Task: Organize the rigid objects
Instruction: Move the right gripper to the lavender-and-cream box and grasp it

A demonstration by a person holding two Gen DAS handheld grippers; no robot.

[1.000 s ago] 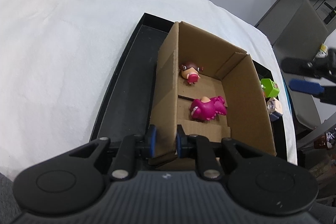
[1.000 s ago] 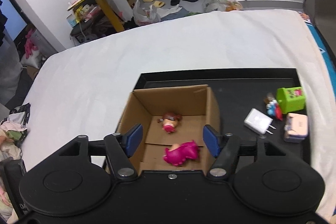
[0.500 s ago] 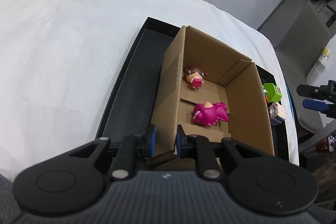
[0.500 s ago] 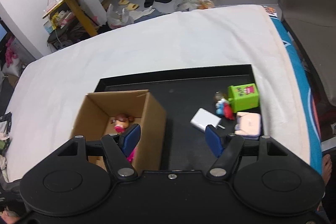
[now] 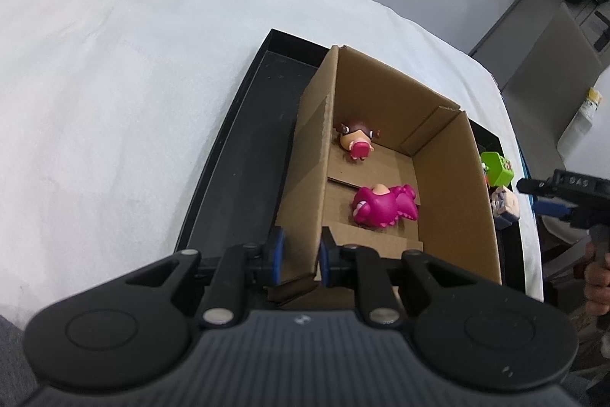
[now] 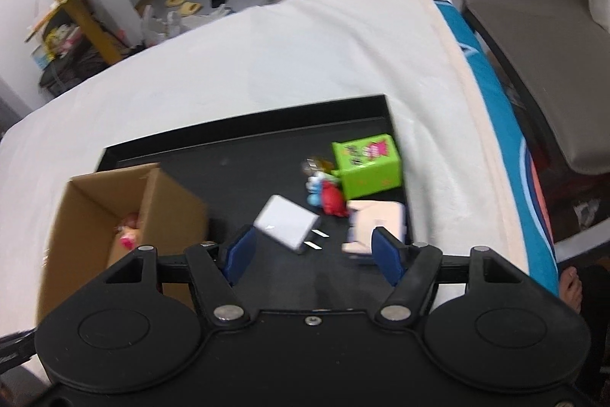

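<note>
In the left wrist view, the left gripper (image 5: pixel 298 256) sits at bottom centre of the frame, its blue pads pinched on the near-left wall of the open brown cardboard box (image 5: pixel 453 185). The box stands on the flat black tray (image 5: pixel 244 170), which lies on the white cloth (image 5: pixel 114 82). Inside the box, a small doll with dark red hair (image 5: pixel 356 140) lies at the far end and a magenta dinosaur toy (image 5: pixel 383 205) lies nearer to the gripper.

In the right wrist view, going left to right: the box is at lower left of the frame, then the white flat charger w/ two metal prongs (image 6: pixel 286 227), then a blue-and-red small figure (image 6: pixel 326 195), the lime-green cube box (image 6: pixel 368 163) and a pale pink square case (image 6: pixel 377 226) close to the tray's right rim. The right gripper (image 6: pixel 310 254) is empty, pads wide apart, at bottom centre.

The key relation: the charger lies directly ahead of the right gripper, slightly left of its middle line. Its long axis runs diagonal, upper left to lower right, prongs toward the pink case. So the right hand is clearly nearer; I judge it should turn a little to close across the short side. The picture is blurred, so exact edges are uncertain.
</note>
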